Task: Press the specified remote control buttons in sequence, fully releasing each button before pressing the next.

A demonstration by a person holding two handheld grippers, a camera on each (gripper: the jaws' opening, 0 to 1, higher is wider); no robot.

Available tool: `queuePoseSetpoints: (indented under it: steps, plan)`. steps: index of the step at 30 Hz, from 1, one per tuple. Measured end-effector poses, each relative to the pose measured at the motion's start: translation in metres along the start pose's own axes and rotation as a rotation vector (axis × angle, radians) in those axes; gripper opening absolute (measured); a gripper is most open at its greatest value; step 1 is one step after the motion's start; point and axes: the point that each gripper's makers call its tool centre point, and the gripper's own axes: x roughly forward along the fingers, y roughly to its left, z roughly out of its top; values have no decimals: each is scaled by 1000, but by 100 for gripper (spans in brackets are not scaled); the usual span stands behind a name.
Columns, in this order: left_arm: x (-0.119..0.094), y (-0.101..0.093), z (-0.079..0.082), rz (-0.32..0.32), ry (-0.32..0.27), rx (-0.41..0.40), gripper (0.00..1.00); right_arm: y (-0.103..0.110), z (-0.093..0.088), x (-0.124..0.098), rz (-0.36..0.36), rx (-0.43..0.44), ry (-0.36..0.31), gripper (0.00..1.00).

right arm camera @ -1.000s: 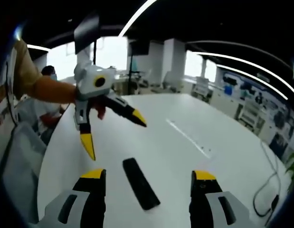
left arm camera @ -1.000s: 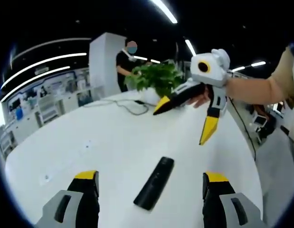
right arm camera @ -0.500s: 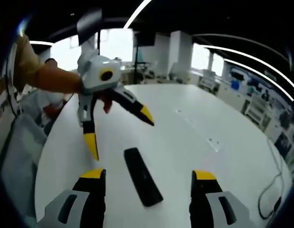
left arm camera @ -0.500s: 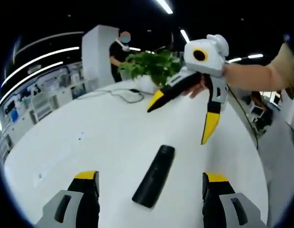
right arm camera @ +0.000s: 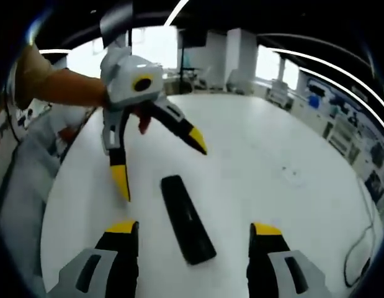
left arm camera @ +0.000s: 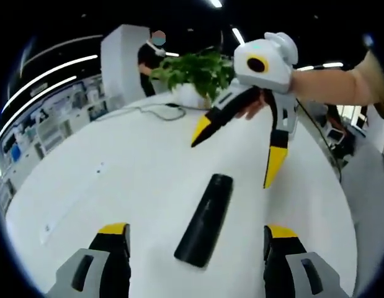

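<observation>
Before you: one plain black oblong remote control [left arm camera: 205, 219], unpatterned as far as you can see, on a plain glossy white tabletop [left arm camera: 117, 186]. Your left gripper [left arm camera: 195, 233] has black jaws with yellow tips on grey bodies; your right gripper [right arm camera: 190, 231] matches it, black, yellow-tipped, grey-bodied. Seen from across the table, each has a pale grey housing above its black-and-yellow jaws. Your sleeve [right arm camera: 33, 77] reads tan. Green leafy potted plant [left arm camera: 195, 71] at the far edge; dark cable [left arm camera: 151, 112] trailing over the white.
</observation>
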Motion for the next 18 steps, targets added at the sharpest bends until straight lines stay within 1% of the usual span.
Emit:
queuePoseSetpoints:
  steps: [1,3,8,11,13,18]
  plan:
    - [1,0,-1,-1,6,4,91,1,-2,1,2,-8,9,65]
    - [4,0,-4,-7,20,6,91,2,-4,5,9,-12,20,65]
    - [9,-2,-6,-21,33,23,91,4,-9,14,24,-27,46,63]
    - [13,-1,-12,-30,69,45,89,0,-16,19,28,-26,72,59]
    - [14,0,-13,-29,77,54,88,-5,-19,21,29,-21,80,57]
    - [15,-3,-13,-40,85,68,88,-2,-21,25,51,-37,101,52]
